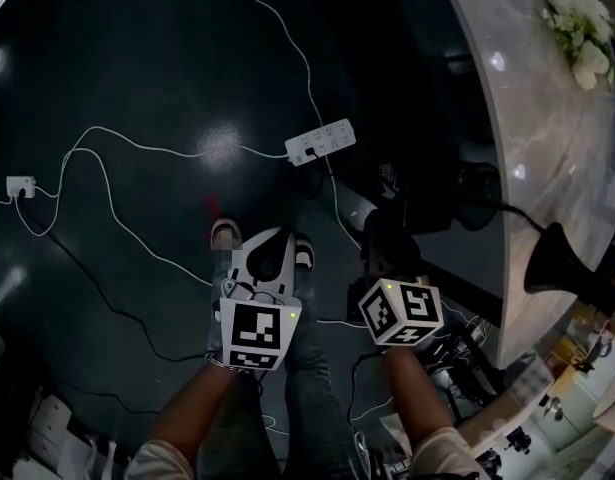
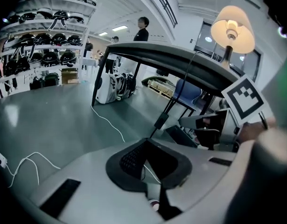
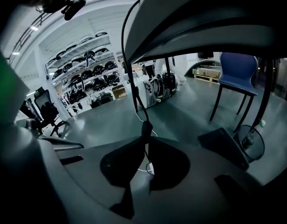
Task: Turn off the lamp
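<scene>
The lamp (image 2: 233,29) stands lit on the table, with a cream shade on a dark stem. From above its shade shows as a dark cone (image 1: 555,260) at the marble table's (image 1: 547,138) edge. A black cord with an inline switch (image 3: 146,127) hangs from the table edge, and the switch (image 2: 161,121) shows in both gripper views. Below the tabletop, my left gripper (image 1: 272,246) is shut and empty (image 2: 150,162). My right gripper (image 1: 389,233) hangs next to it. Its jaws (image 3: 145,164) look shut with nothing between them, and the cord hangs just beyond them.
A white power strip (image 1: 320,141) and white cables lie on the dark floor, with a small adapter (image 1: 20,185) at the left. A blue chair (image 3: 236,71) and a round fan (image 3: 250,143) stand under the table. Flowers (image 1: 579,23) sit on top. A person (image 2: 142,29) stands far off.
</scene>
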A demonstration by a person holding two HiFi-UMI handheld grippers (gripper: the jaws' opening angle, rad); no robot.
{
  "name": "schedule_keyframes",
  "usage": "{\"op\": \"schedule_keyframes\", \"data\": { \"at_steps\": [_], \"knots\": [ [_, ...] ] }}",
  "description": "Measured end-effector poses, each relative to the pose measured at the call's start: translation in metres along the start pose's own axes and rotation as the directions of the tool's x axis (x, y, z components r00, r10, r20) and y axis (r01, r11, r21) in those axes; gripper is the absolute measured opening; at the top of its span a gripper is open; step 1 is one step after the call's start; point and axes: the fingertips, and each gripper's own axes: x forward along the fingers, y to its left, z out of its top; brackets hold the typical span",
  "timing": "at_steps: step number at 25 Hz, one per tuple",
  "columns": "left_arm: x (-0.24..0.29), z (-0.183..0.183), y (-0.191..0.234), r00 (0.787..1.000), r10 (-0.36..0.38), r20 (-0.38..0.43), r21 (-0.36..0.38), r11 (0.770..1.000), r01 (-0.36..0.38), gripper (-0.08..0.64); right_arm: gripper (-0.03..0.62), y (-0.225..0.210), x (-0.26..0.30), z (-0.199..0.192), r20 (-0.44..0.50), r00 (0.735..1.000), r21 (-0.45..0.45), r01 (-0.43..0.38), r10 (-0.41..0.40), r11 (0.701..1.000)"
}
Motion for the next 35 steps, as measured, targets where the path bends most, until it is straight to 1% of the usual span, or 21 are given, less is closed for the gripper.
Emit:
{"op": "schedule_keyframes", "data": {
  "at_steps": [3, 5, 10, 13, 17, 22, 24, 26, 29, 32, 35],
  "knots": [
    [0.005, -0.003, 0.000, 1.000, -0.004, -0.006, 0.010, 1.000, 0.005, 0.005, 0.003, -0.003, 0.004, 0.005, 0.021, 1.000, -0.001, -0.005, 0.005, 1.000],
    [0.007, -0.004, -0.001, 1.000, -0.009, -0.011, 0.013, 1.000, 0.009, 0.005, 0.048, -0.003, 0.006, 0.011, 0.031, 0.999, -0.016, -0.014, 0.015, 1.000],
    [0.009, -0.003, -0.004, 1.000, -0.022, -0.019, 0.021, 1.000, 0.023, 0.005, 0.072, 0.001, 0.010, 0.030, 0.056, 0.997, -0.082, -0.043, 0.047, 0.996],
    [0.011, -0.004, -0.001, 0.999, -0.025, -0.023, 0.022, 0.999, 0.025, 0.005, 0.078, 0.005, 0.014, 0.040, 0.073, 0.995, -0.096, -0.057, 0.064, 0.994],
    [0.013, -0.004, 0.003, 0.999, -0.025, -0.028, 0.022, 0.999, 0.025, 0.005, 0.080, 0.007, 0.017, 0.053, 0.105, 0.991, -0.103, -0.068, 0.079, 0.992],
    [0.015, -0.005, 0.011, 0.999, -0.013, -0.033, 0.022, 1.000, 0.013, 0.005, 0.077, 0.005, 0.018, 0.062, 0.122, 0.990, -0.100, -0.057, 0.069, 0.993],
    [0.015, -0.006, 0.014, 0.999, -0.005, -0.033, 0.019, 1.000, 0.006, 0.005, 0.046, 0.005, 0.018, 0.061, 0.116, 0.991, -0.106, -0.048, 0.060, 0.993],
    [0.015, -0.007, 0.015, 0.999, -0.001, -0.035, 0.017, 1.000, 0.002, 0.005, 0.034, 0.005, 0.017, 0.059, 0.110, 0.992, -0.116, -0.049, 0.062, 0.992],
    [0.015, -0.008, 0.013, 0.999, -0.009, -0.039, 0.019, 1.000, 0.010, 0.005, 0.025, 0.011, 0.012, 0.056, 0.103, 0.990, -0.130, -0.083, 0.096, 0.988],
    [0.015, -0.011, 0.008, 0.998, -0.042, -0.036, 0.024, 0.999, 0.043, 0.005, 0.020, 0.022, 0.004, 0.054, 0.088, 0.985, -0.131, -0.133, 0.145, 0.982],
    [0.010, -0.008, 0.003, 0.996, -0.078, -0.036, 0.056, 0.995, 0.080, 0.005, 0.017, 0.035, -0.011, 0.055, 0.076, 0.976, -0.124, -0.196, 0.206, 0.973]
  ]
}}
